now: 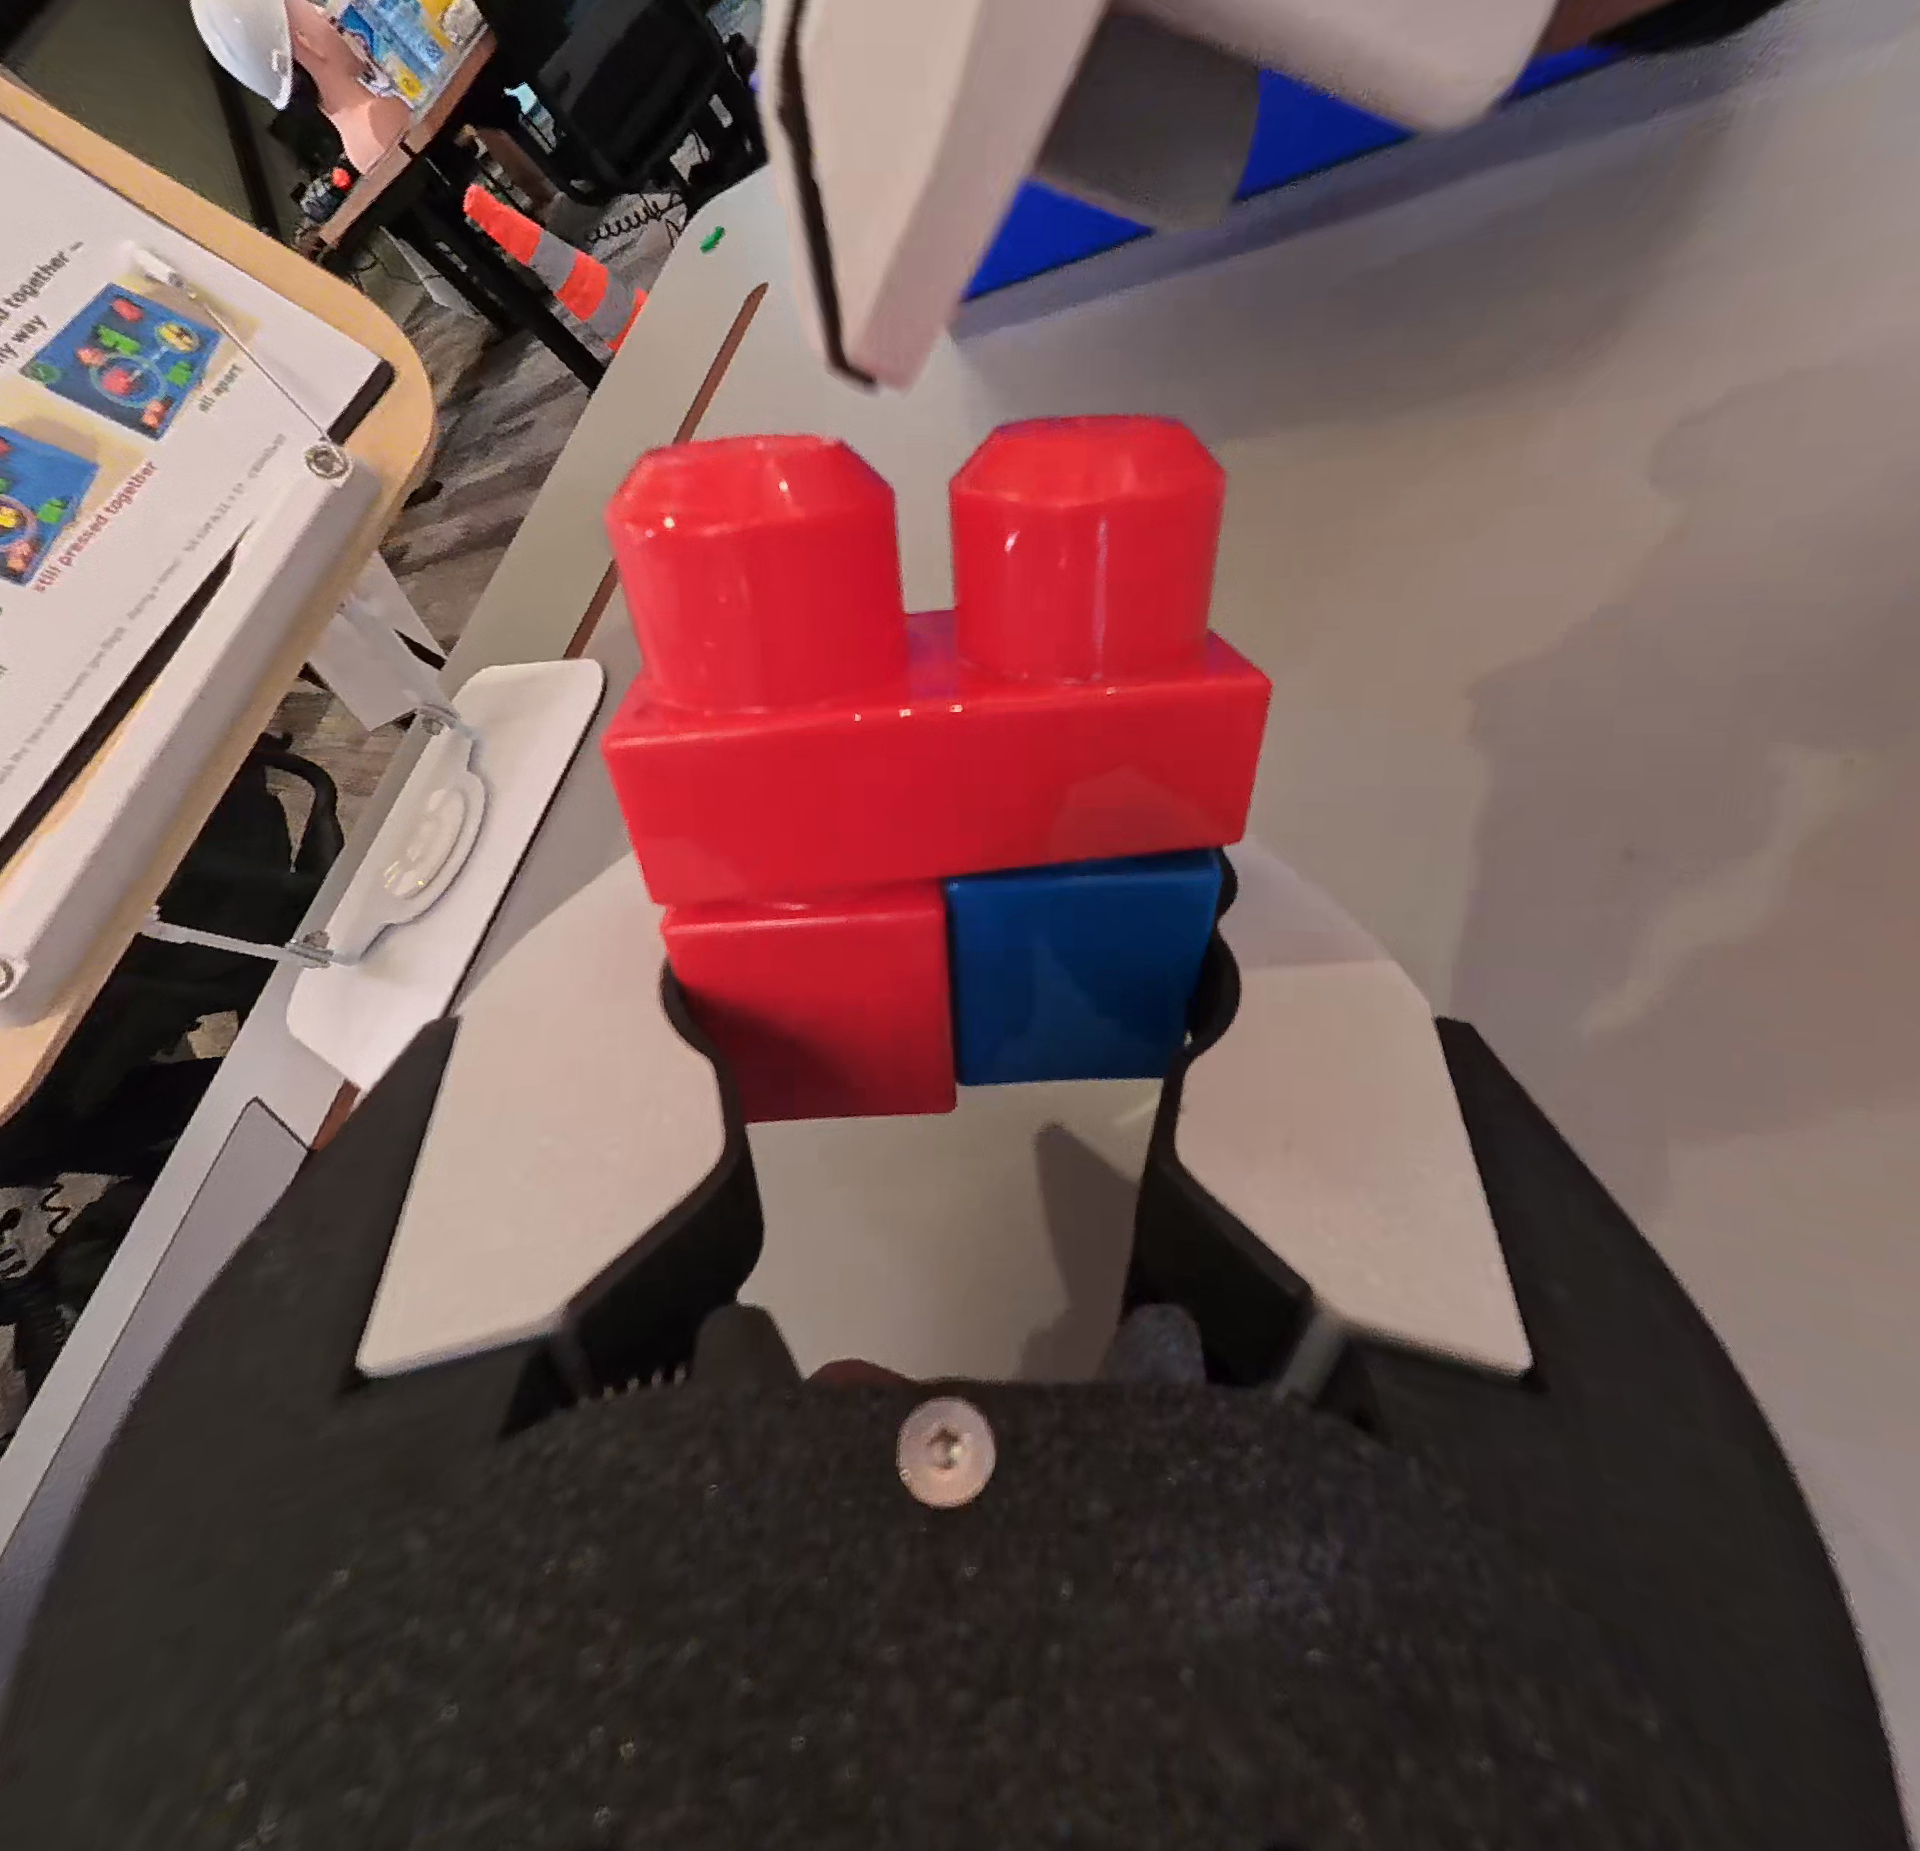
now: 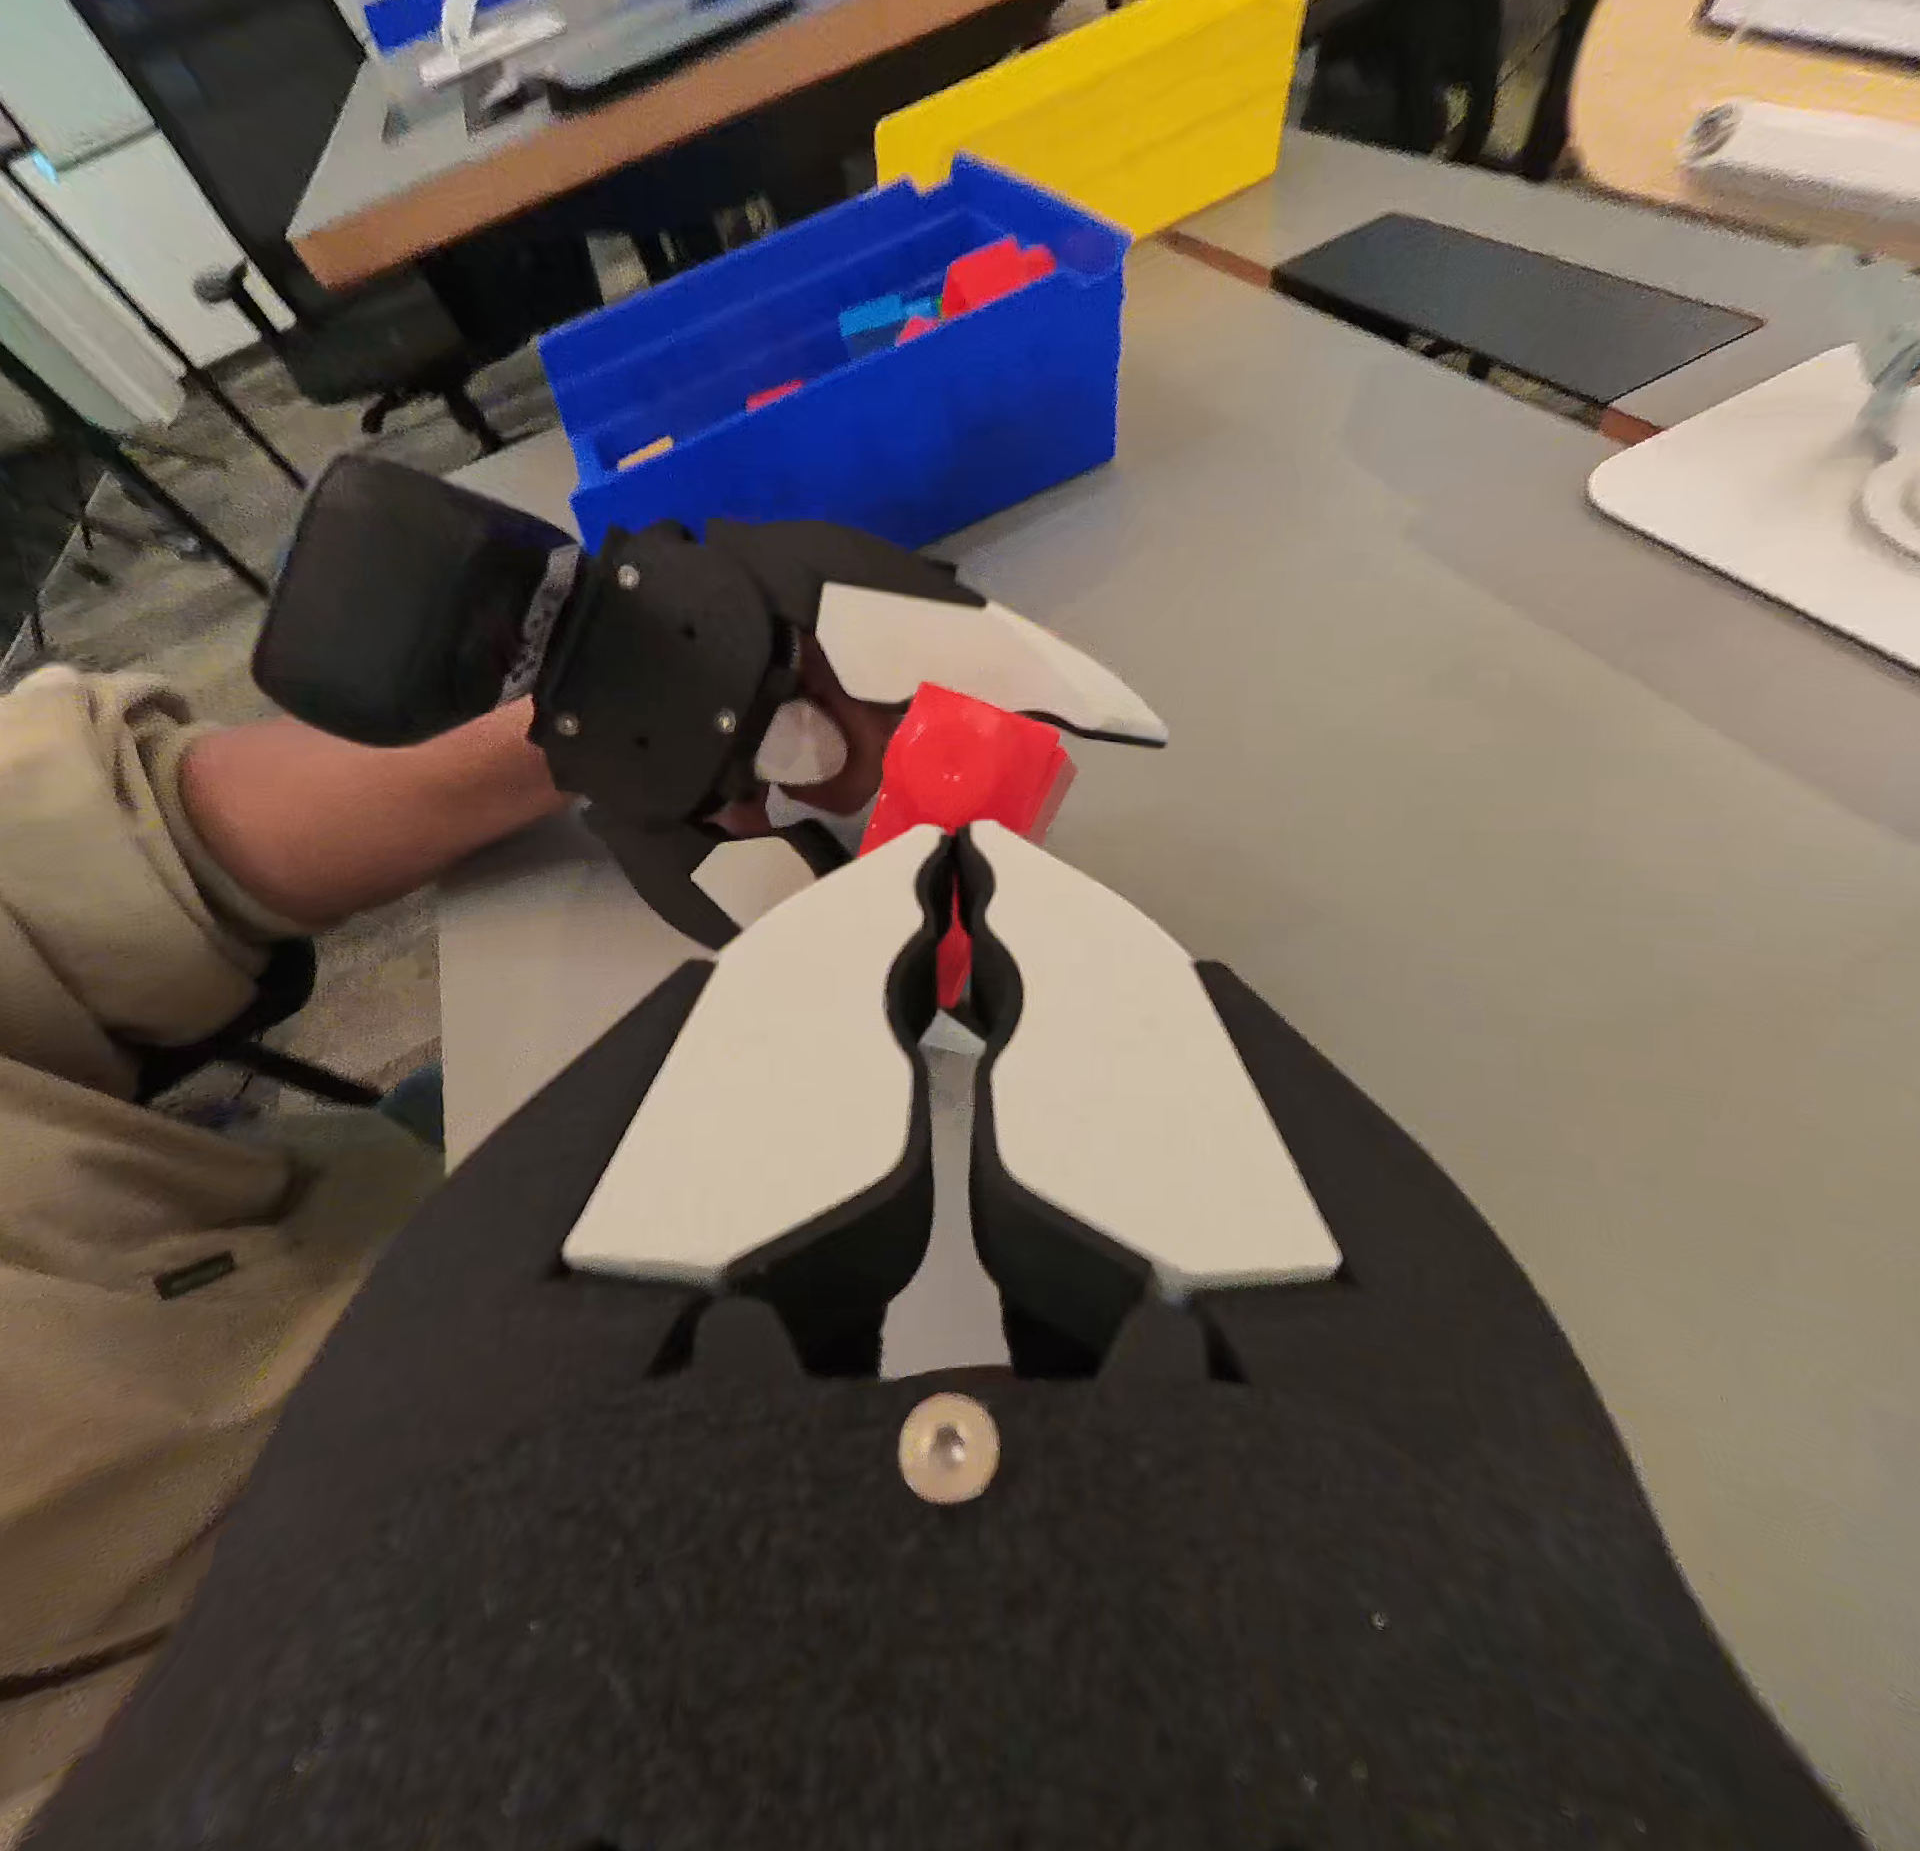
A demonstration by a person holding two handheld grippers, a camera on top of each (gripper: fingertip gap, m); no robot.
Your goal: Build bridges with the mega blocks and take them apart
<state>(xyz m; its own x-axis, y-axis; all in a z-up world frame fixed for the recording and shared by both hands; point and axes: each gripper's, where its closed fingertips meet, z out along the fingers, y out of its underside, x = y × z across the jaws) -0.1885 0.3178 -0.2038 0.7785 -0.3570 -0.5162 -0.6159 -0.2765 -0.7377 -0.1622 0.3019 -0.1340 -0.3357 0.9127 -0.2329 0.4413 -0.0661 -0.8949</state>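
Observation:
In the left wrist view, my left gripper (image 1: 945,980) is shut on a small bridge. A red two-stud block (image 1: 935,762) sits across a small red block (image 1: 821,1001) and a small blue block (image 1: 1081,970). The jaws clamp the two lower blocks from the sides, above the grey table (image 1: 1558,658). My right gripper (image 2: 954,837) is shut and empty, with its tips just short of the red block (image 2: 966,762). It also shows in the left wrist view (image 1: 862,347), hovering just above the studs. In the right wrist view, one of the left gripper's fingers (image 2: 987,648) lies over the block.
A blue bin (image 2: 883,430) holding several blocks stands on the table behind the grippers, with a yellow bin (image 2: 1101,108) beyond it. A black mat (image 2: 1507,305) and a white stand base (image 2: 1745,513) lie to the right. A person's arm (image 2: 343,814) holds the left gripper. An instruction board (image 1: 156,451) leans at the left. My hands' fingertips stand some 8 cm from each other.

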